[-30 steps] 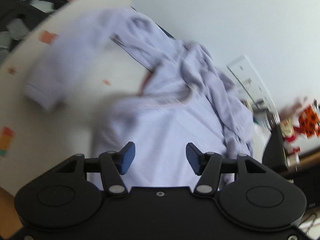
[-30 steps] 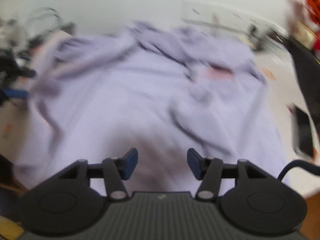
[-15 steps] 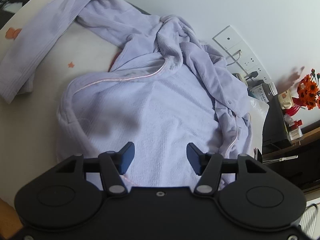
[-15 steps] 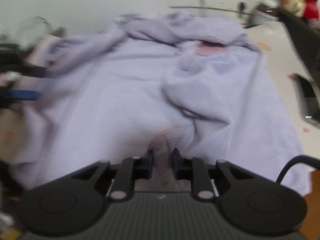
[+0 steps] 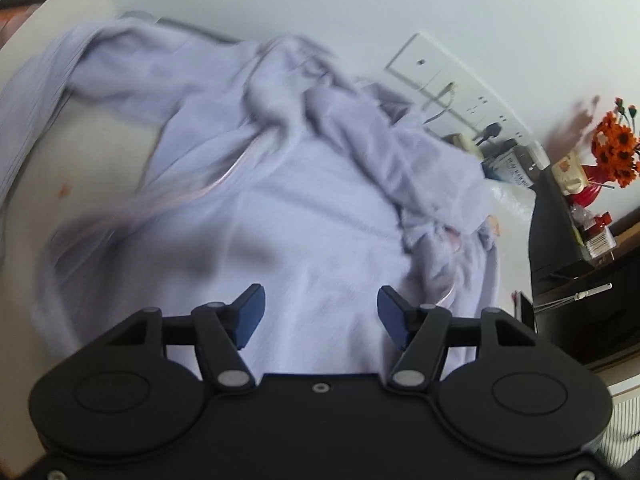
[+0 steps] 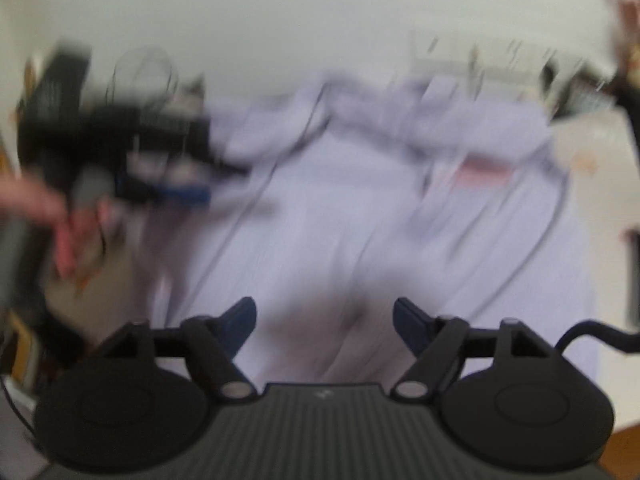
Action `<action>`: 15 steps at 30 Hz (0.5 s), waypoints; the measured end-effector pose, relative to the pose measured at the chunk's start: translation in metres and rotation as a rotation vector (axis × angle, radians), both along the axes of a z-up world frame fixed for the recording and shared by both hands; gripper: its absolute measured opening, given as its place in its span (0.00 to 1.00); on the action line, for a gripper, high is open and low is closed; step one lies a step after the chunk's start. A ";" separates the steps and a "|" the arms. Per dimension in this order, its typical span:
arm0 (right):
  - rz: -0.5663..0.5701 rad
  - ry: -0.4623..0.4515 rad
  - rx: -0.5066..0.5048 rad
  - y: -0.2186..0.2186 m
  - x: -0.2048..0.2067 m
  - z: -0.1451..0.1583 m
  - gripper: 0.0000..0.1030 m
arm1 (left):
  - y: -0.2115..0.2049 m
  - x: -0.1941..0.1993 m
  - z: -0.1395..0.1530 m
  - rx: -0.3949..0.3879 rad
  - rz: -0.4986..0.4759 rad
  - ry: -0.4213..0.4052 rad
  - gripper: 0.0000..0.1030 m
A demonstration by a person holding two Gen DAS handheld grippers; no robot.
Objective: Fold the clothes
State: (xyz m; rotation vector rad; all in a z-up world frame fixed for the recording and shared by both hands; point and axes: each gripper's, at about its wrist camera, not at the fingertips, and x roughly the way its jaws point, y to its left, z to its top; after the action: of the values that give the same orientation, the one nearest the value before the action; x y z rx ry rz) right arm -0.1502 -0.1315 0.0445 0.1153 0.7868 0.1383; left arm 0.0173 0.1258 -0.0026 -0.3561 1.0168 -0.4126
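In the left wrist view, the garment (image 5: 304, 208), a lilac top, lay crumpled across the pale surface (image 5: 80, 160), filling the frame's centre, one sleeve reaching the upper left. The left gripper (image 5: 320, 314) hung over it, jaws opening, nothing between them. Sockets (image 5: 452, 80) and orange flowers (image 5: 616, 148) stood at upper right. In the blurred right wrist view, the left gripper (image 6: 188, 194) showed at centre left. The right gripper (image 6: 324, 322) hung over the garment (image 6: 360, 220), jaws opening, released, nothing between them.
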 end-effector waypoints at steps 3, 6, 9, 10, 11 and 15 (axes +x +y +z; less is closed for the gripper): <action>-0.126 -0.108 -0.026 -0.038 0.027 0.051 0.95 | -0.021 0.017 0.021 0.025 -0.012 -0.072 0.72; -0.278 -0.209 -0.059 -0.068 0.055 0.088 0.99 | -0.043 0.030 0.042 0.087 -0.017 -0.166 0.83; -0.318 -0.265 -0.110 -0.085 0.085 0.102 0.99 | -0.063 0.042 0.052 0.126 -0.026 -0.213 0.93; -0.311 -0.263 -0.120 -0.087 0.096 0.101 0.99 | -0.069 0.047 0.052 0.141 -0.027 -0.218 0.94; -0.303 -0.260 -0.130 -0.088 0.107 0.098 0.99 | -0.075 0.051 0.051 0.157 -0.028 -0.222 0.96; -0.275 -0.177 -0.124 -0.090 0.149 0.067 0.99 | -0.096 0.069 0.037 0.222 -0.036 -0.213 1.00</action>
State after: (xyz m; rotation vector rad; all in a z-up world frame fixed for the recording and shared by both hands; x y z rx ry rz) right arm -0.0015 -0.2214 0.1111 0.0910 0.5940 -0.1593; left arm 0.0867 0.0294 0.0340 -0.0917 0.8511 -0.3575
